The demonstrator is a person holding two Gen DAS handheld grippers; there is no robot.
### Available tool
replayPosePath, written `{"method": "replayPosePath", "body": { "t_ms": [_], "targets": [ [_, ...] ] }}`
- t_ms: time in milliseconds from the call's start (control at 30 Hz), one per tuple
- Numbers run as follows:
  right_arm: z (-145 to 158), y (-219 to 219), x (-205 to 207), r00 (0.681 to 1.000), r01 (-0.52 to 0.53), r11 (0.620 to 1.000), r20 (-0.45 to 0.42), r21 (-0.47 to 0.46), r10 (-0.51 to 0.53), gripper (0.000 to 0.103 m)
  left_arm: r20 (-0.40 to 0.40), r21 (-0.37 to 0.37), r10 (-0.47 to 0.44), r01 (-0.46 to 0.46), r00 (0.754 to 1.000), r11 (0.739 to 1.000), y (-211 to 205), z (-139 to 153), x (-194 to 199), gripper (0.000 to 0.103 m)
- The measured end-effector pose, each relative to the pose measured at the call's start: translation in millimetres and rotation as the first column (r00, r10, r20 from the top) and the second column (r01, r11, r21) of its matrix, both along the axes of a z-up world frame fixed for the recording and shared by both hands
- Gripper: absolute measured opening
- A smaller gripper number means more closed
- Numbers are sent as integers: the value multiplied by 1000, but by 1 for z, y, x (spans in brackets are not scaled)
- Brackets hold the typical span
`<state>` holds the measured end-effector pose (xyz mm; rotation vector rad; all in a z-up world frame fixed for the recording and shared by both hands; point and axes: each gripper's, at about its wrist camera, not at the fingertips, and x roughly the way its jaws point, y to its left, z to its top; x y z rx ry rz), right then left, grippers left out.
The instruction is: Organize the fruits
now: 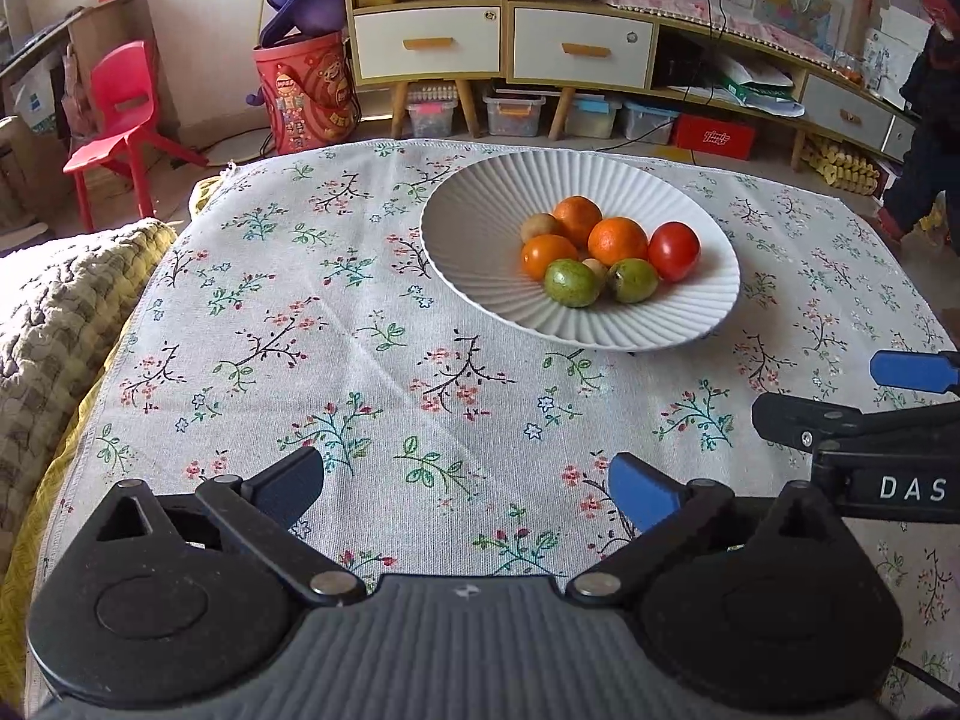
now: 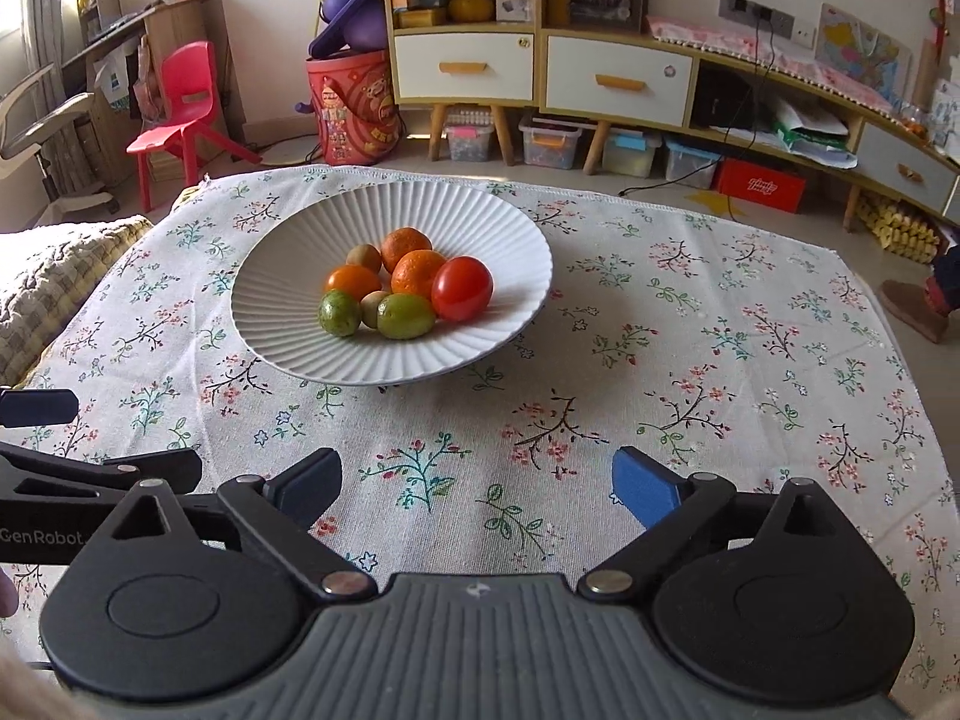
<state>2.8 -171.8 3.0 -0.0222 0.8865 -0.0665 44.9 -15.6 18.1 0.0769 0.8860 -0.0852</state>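
A white ribbed plate [image 1: 480, 222] [image 2: 288, 324] sits on the floral tablecloth and holds several fruits: oranges [image 1: 618, 240] [image 2: 417, 272], a red tomato [image 1: 674, 251] [image 2: 462, 288], two green fruits [image 1: 571, 282] [image 2: 405, 316] and small brownish ones [image 1: 540, 227] [image 2: 363, 257]. My left gripper [image 1: 468, 483] is open and empty above the cloth, short of the plate. My right gripper [image 2: 477, 480] is open and empty, also short of the plate. Each gripper shows at the edge of the other's view, the right gripper [image 1: 864, 402] and the left gripper [image 2: 90, 444].
The floral tablecloth [image 1: 372, 372] [image 2: 690, 360] covers the table. A knitted cushion [image 1: 60, 312] lies at the left edge. Behind stand a red chair [image 1: 120, 120], a red bin [image 1: 309, 93] and cabinets [image 2: 540, 72]. A person's legs [image 1: 924, 120] are at the far right.
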Motion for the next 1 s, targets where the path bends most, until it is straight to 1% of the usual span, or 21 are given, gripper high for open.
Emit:
{"method": "replayPosePath", "body": {
  "t_ms": [33,200,467,1000],
  "targets": [
    [0,0,0,1000,3,1000,1,3,-3,100,-2,-1,1,-1,1000,1000,1,-1,-1,92],
    [-3,-1,3,1000,5,1000,1,-16,-5,100,-2,-20,19,-19,1000,1000,6,-1,-2,92],
    [-11,0,6,1000,4,1000,-18,-28,-4,100,-1,-26,30,-30,1000,999,6,-1,-1,92],
    [-11,0,3,1000,6,1000,-21,-29,-7,101,-2,-32,29,-29,1000,999,6,-1,-4,92]
  ]
}}
